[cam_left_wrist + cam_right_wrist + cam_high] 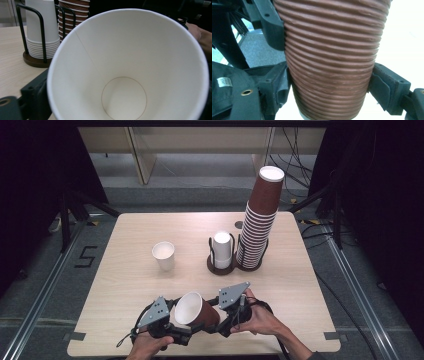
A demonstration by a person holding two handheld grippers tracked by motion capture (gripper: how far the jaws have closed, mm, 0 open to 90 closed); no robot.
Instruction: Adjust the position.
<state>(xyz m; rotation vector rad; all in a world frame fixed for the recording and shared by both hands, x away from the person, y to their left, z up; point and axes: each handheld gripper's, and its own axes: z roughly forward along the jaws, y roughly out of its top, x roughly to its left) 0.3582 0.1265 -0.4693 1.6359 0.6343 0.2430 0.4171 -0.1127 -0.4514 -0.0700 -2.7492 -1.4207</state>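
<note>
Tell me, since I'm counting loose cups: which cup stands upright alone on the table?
The white cup, mouth up, left of the holder. The other white cups are stacked upside down; the brown cup is held tilted.

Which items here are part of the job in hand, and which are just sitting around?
In use: brown ribbed cup, clamped by right tongs; left tongs at its rim.

Idle: tall brown cup stack, white cup stack in holder, lone white cup, table.
</note>
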